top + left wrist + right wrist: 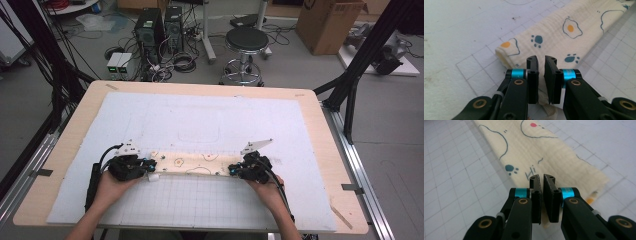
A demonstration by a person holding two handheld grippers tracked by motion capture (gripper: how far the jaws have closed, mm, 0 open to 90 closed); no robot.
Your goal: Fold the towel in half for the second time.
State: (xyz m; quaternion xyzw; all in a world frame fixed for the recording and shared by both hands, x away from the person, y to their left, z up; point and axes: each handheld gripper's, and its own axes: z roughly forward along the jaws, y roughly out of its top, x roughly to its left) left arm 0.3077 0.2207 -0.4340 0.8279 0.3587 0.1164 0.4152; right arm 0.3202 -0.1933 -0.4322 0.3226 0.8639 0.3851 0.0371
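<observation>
While we hold the left gripper [541,60] at the left end of the folded cloth [554,42], its two black jaws stand almost together with only a thin gap, and a bit of the cloth's near edge sits low between them; whether the pads still press on it, we cannot tell. The right gripper [542,178] stands the same way at the other end, jaws nearly closed over the near edge of the cloth [541,150], and here also we cannot say if it is pinched. In the high view the cloth [192,163] lies as a long narrow band between the left gripper [150,169] and the right gripper [234,170], flat on the white grid mat [200,205] in the near half of the table [75,125]. We judge this cloth to be light, soft and limp, a crinkled cotton that gives no resistance and sags when lifted. It is not fragile or slippery, but the folded layers can slide apart. The best hold is at the two short ends, pinching all layers together near the corners.
</observation>
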